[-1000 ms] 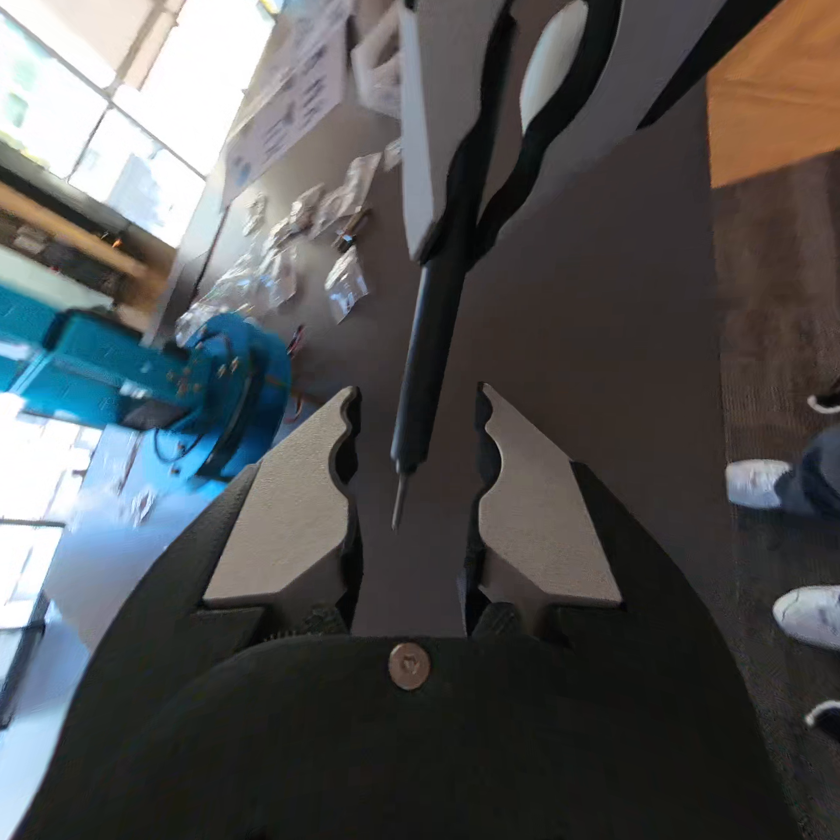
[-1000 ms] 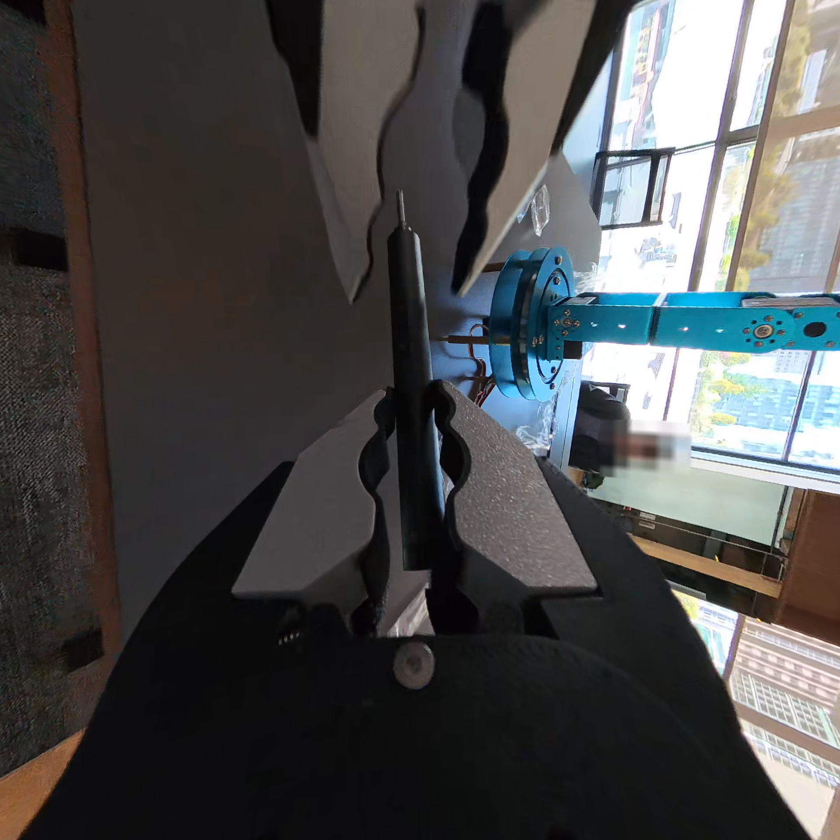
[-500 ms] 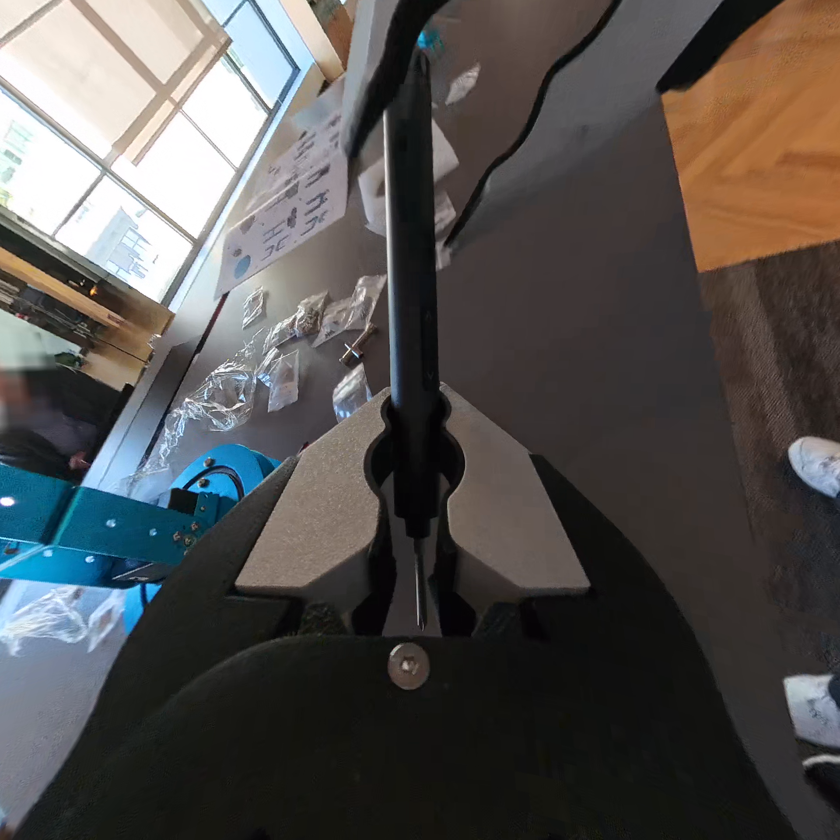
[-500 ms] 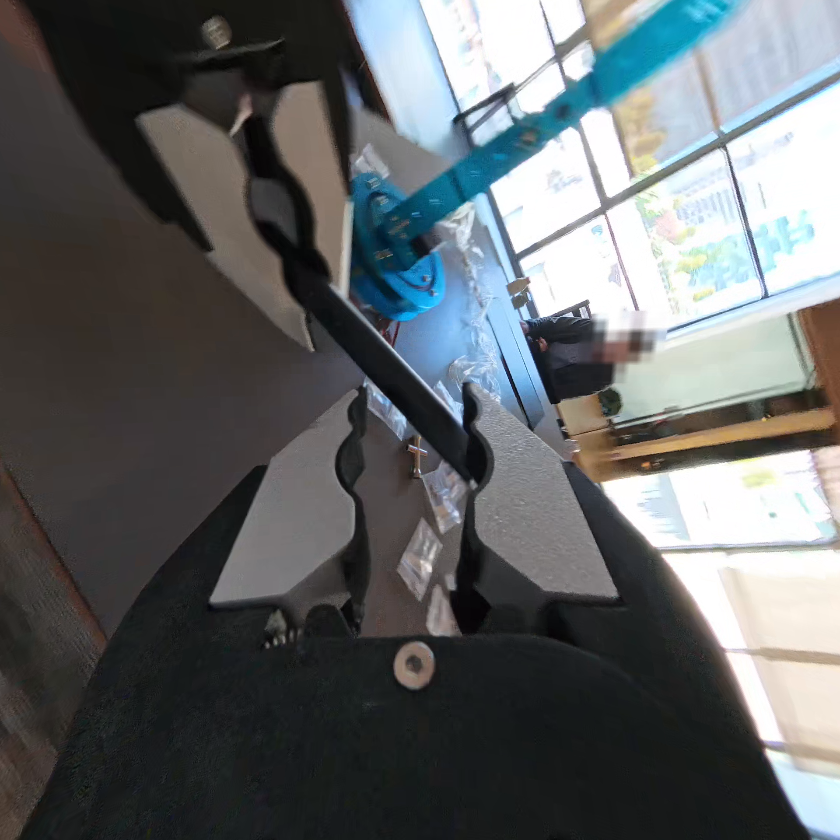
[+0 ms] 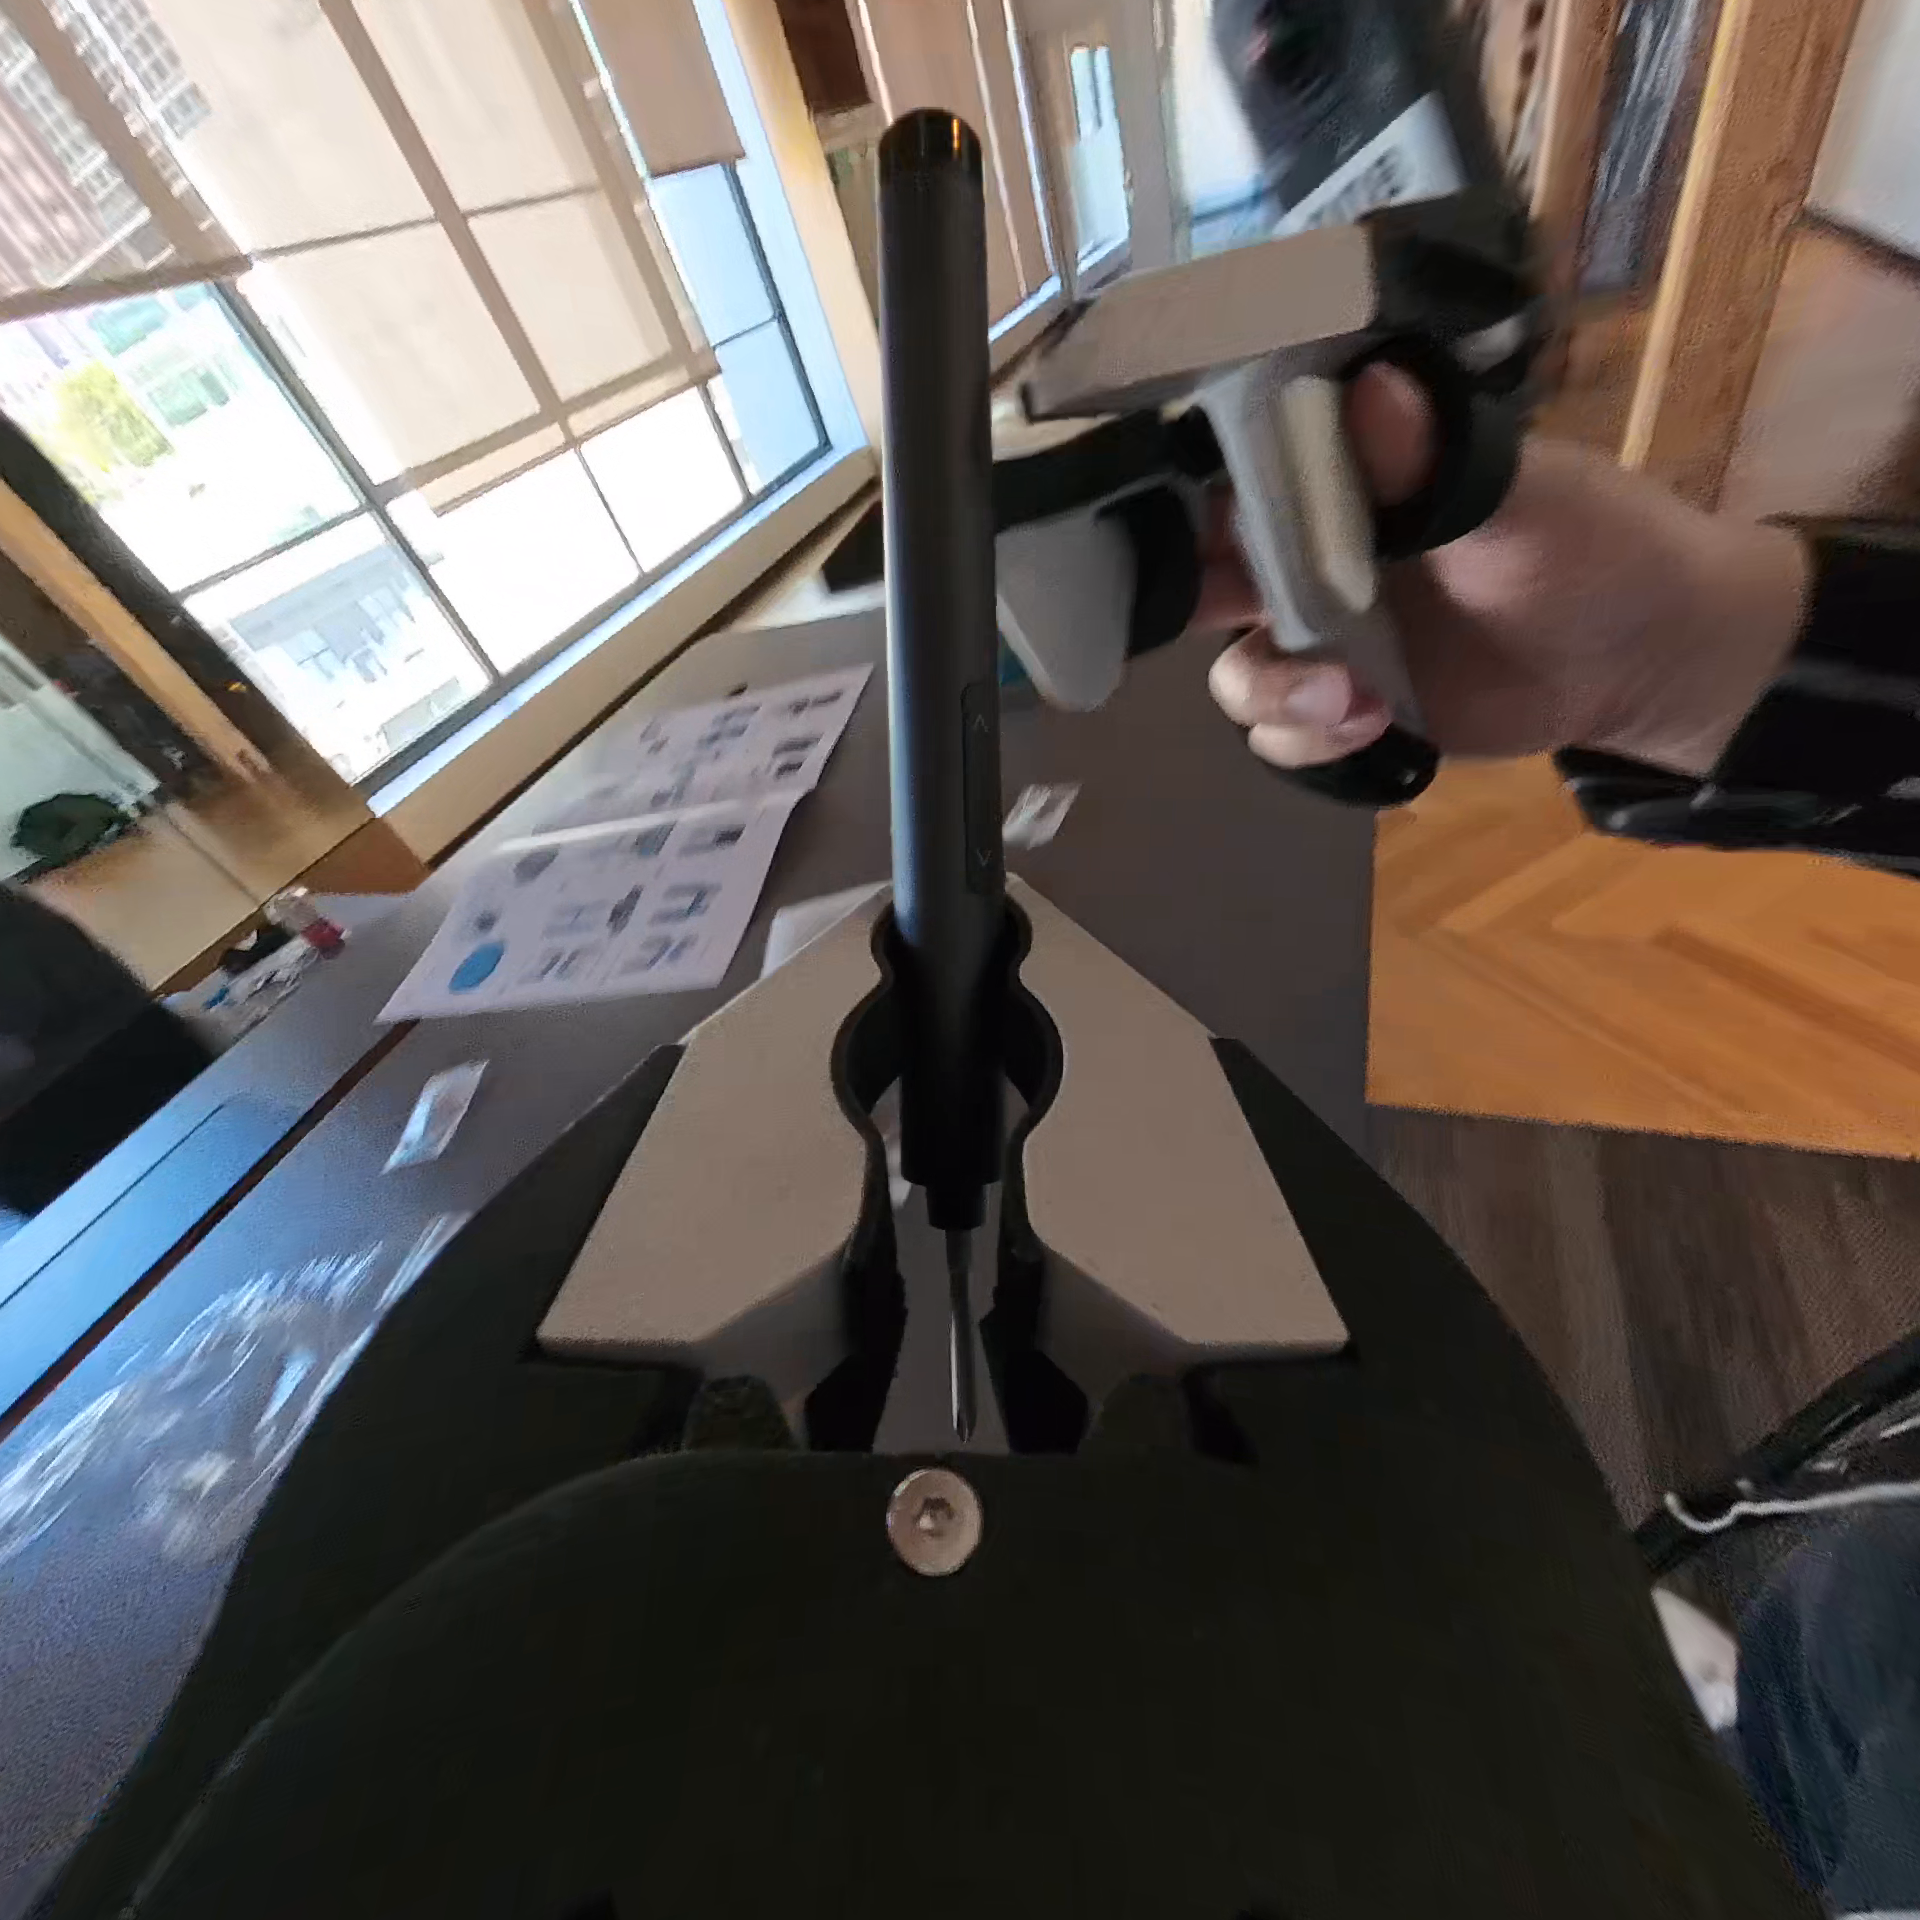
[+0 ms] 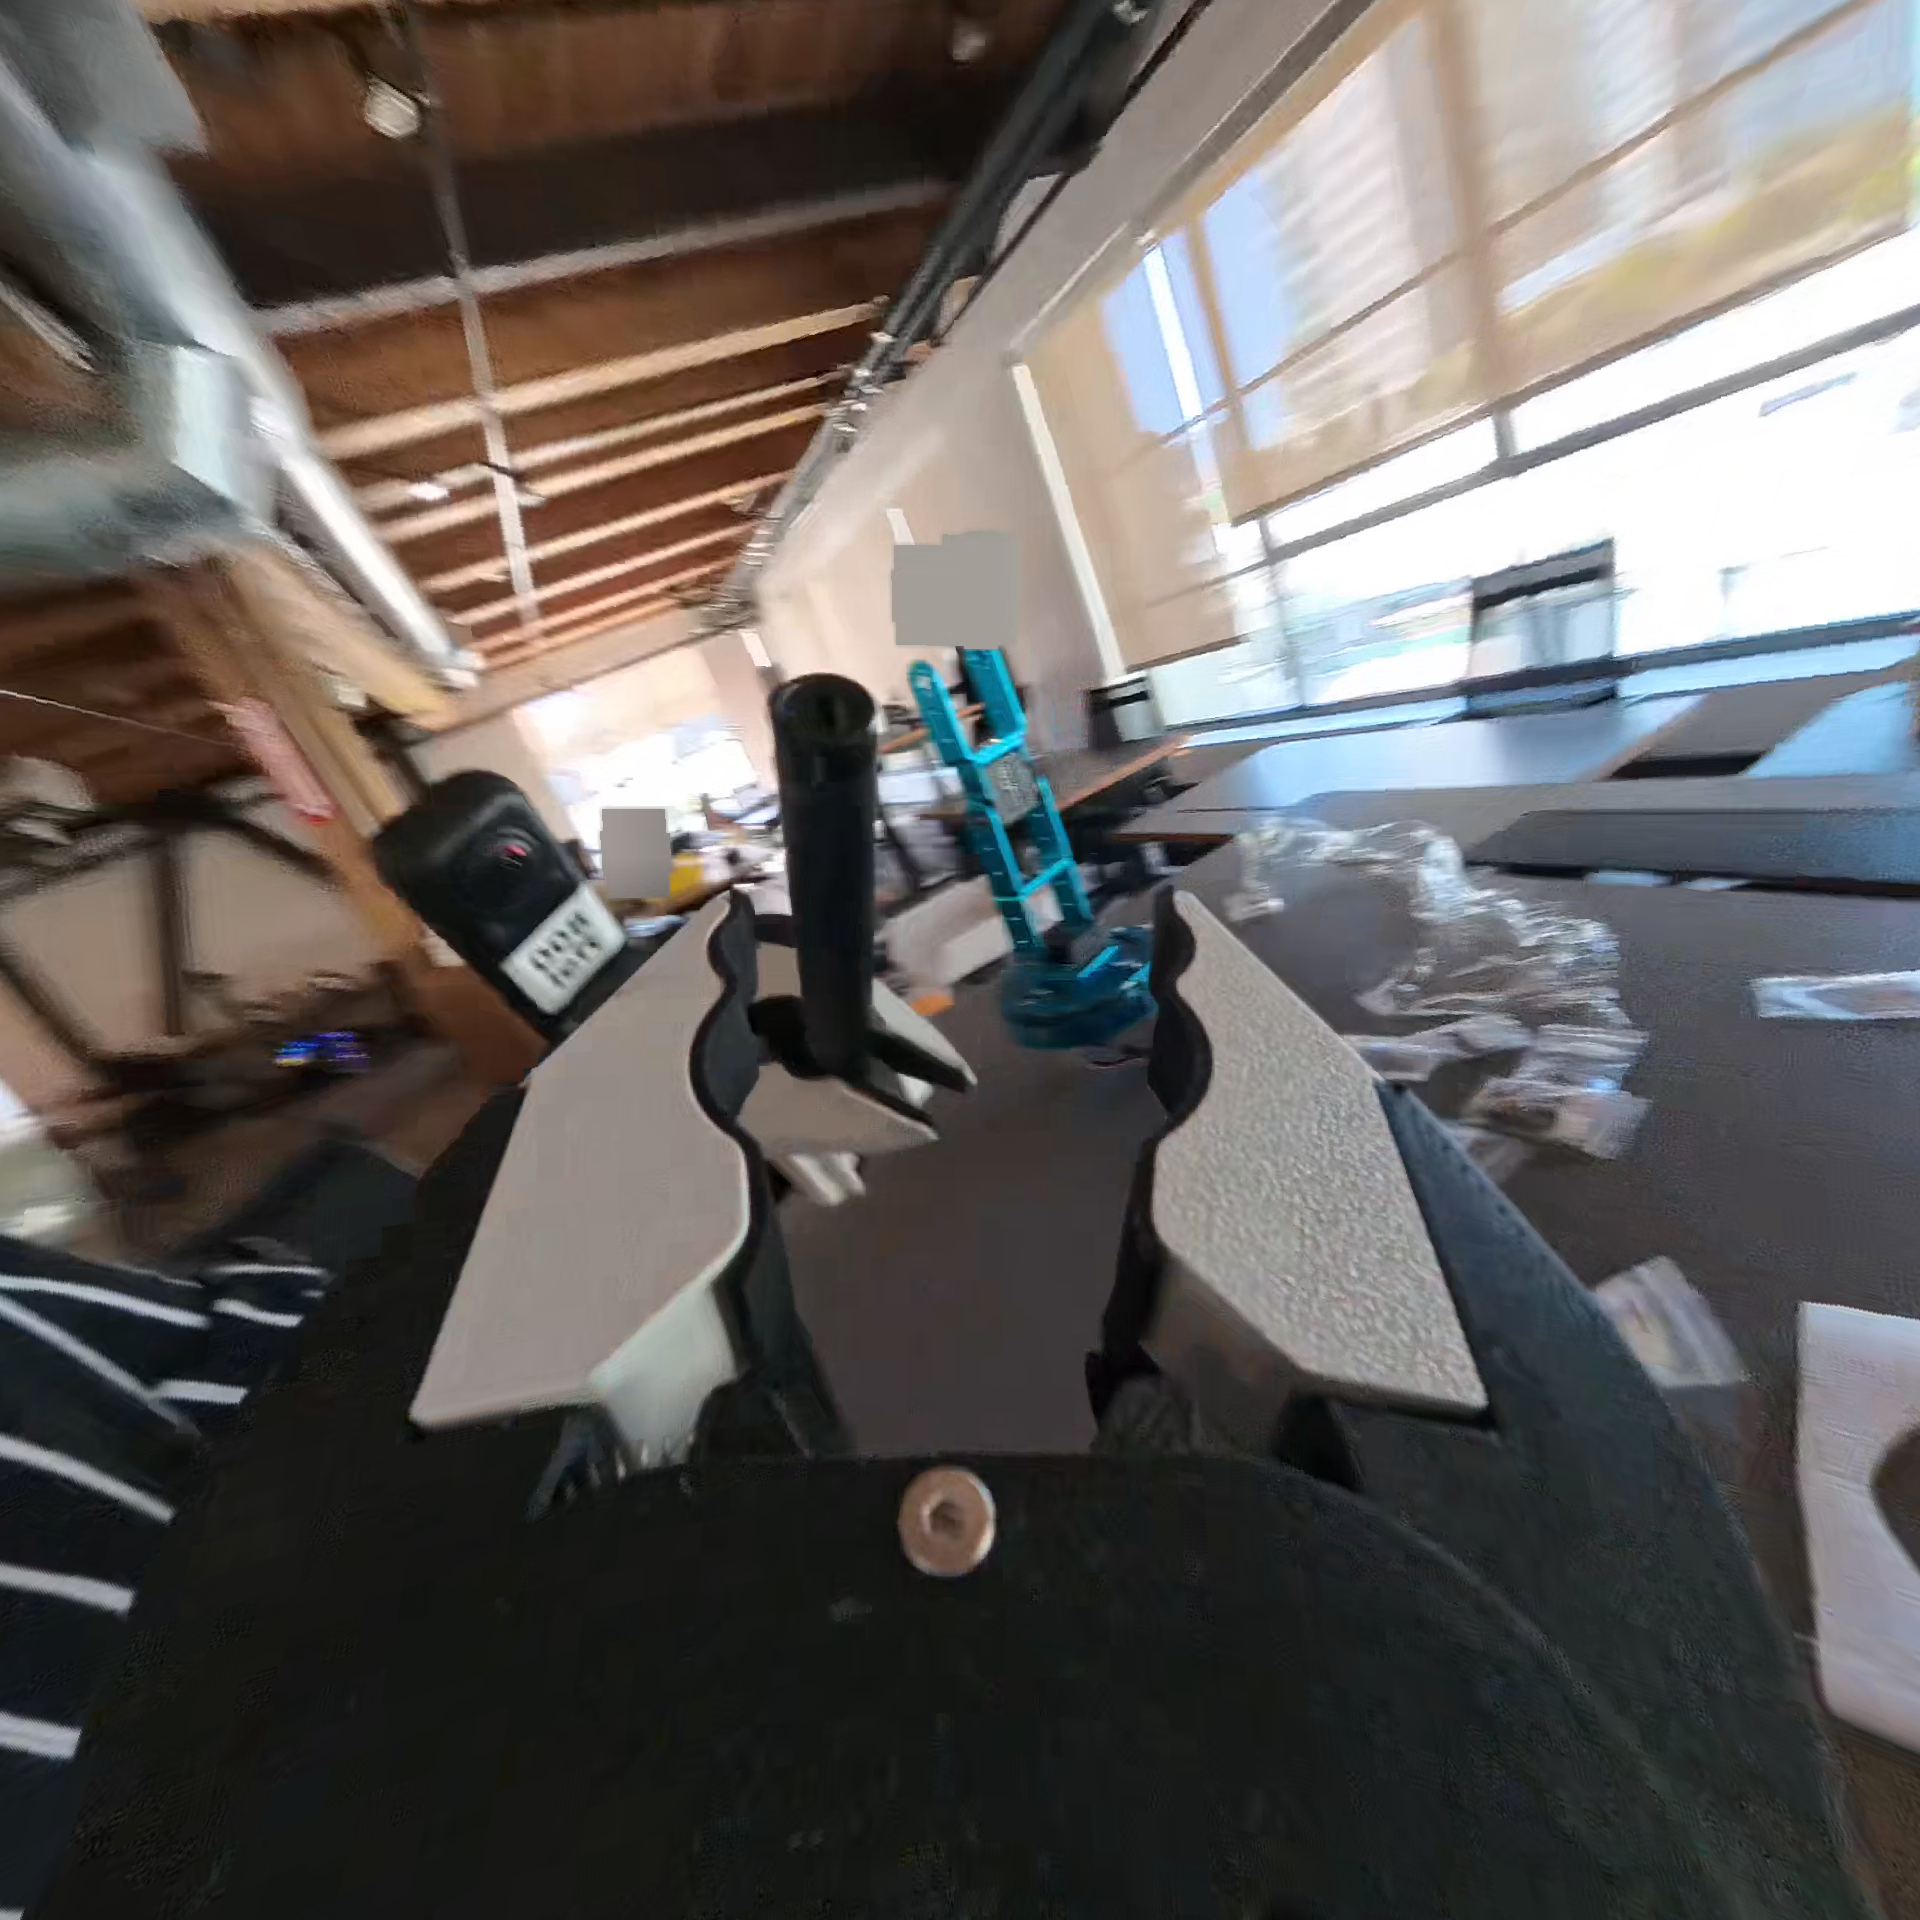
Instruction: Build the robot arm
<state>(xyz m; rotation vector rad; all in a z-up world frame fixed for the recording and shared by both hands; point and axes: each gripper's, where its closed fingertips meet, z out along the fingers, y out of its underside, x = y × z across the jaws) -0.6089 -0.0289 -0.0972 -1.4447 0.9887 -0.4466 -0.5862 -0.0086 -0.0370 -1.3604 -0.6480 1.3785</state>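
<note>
My left gripper (image 5: 951, 914) is shut on a black pen-shaped electric screwdriver (image 5: 935, 540). The body sticks out forward and up past the fingertips, and the metal bit (image 5: 961, 1371) points back toward the gripper's base. My right gripper (image 6: 951, 925) is open and empty. In the right wrist view the left gripper (image 6: 831, 1049) shows ahead with the screwdriver (image 6: 826, 862) standing up from it. In the left wrist view the right gripper (image 5: 1226, 322) shows blurred at the upper right, held by a hand (image 5: 1538, 644), apart from the screwdriver.
A dark table (image 5: 1174, 935) carries a printed sheet (image 5: 634, 862) and small clear bags (image 5: 442, 1112). In the right wrist view a blue robot arm (image 6: 1039, 894) stands on the table (image 6: 1714, 1143), with crumpled clear plastic (image 6: 1475, 935) and white foam (image 6: 1860, 1507) to the right. Wooden floor (image 5: 1621, 1008) lies beyond the table edge. Spacing between my two grippers at the tips: around 7 cm.
My right gripper let go of the screwdriver, opened and pulled away. My left gripper closed on it near the bit end and swung it upright.
</note>
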